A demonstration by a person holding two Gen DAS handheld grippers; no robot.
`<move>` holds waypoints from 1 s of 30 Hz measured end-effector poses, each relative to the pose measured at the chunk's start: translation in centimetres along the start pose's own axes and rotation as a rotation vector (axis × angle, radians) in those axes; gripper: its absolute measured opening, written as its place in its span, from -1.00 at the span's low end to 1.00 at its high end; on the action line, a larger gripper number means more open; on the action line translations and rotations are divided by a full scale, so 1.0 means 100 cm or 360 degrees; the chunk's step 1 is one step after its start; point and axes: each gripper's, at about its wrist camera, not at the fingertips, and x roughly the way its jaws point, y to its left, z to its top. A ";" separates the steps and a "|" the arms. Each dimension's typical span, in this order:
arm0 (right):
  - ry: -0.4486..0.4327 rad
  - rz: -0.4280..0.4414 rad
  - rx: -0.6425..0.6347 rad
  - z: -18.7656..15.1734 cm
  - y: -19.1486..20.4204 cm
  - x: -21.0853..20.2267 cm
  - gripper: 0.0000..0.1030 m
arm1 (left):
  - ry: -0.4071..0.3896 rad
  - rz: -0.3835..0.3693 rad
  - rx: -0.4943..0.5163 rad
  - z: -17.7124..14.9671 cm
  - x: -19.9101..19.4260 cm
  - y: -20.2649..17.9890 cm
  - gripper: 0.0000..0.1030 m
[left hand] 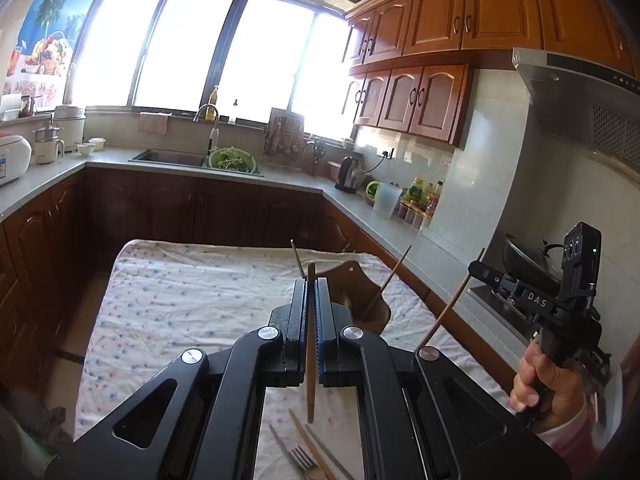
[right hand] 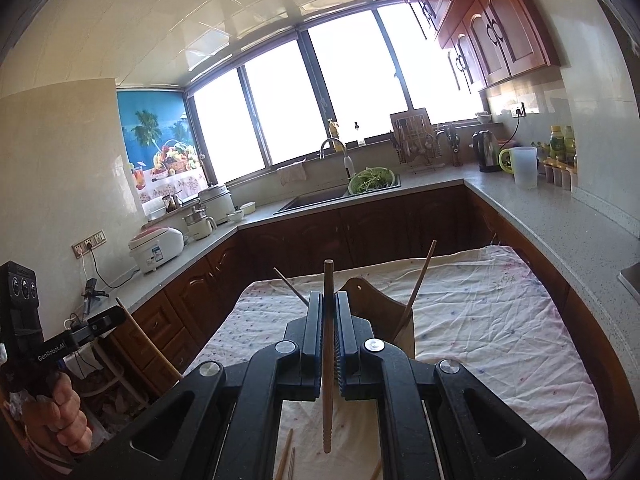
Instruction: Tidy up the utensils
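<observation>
Presently, each pair of tongs is found clamped on a single wooden chopstick. In the left gripper point(left hand: 308, 300) the jaws are pressed together on the left chopstick point(left hand: 310, 344), which is held near upright, its upper end clear above the pads and its ridged end hanging free below them, off the cloth. The right gripper point(right hand: 329, 312) is closed likewise on the right chopstick point(right hand: 328, 360), gripped about mid-length so neither end drags. The upright hold is judged to suit a drop into a standing container. Just beyond both sets of tips, a brown wooden holder point(left hand: 360, 292) is seen on the flowered tablecloth point(left hand: 180, 300), with further chopsticks already leaning out of it at loose angles; this is taken to be the destination, not yet reached by either held stick. Beneath and behind the tips, nearer the wrists, a fork point(left hand: 302, 460) and several loose chopsticks point(left hand: 316, 454) are left lying flat on the cloth, evidently the unsorted remainder. To the right of the left tongs the person's right hand point(left hand: 548, 384) is seen wrapped round its handle. Farther out, the kitchen counter point(left hand: 280, 178) with its sink is noted, well apart from the work.
</observation>
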 end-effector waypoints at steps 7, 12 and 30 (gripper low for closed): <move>-0.0123 -0.0055 0.0040 0.032 -0.016 0.008 -0.90 | -0.0151 -0.0041 0.0042 0.044 0.014 -0.012 -1.00; -0.0152 -0.0062 0.0071 0.050 -0.027 0.020 -0.90 | -0.0183 -0.0062 0.0070 0.067 0.035 -0.018 -1.00; -0.0087 -0.0028 0.0147 0.018 -0.041 0.000 -0.90 | 0.0368 0.0047 -0.0138 -0.032 0.114 0.033 -1.00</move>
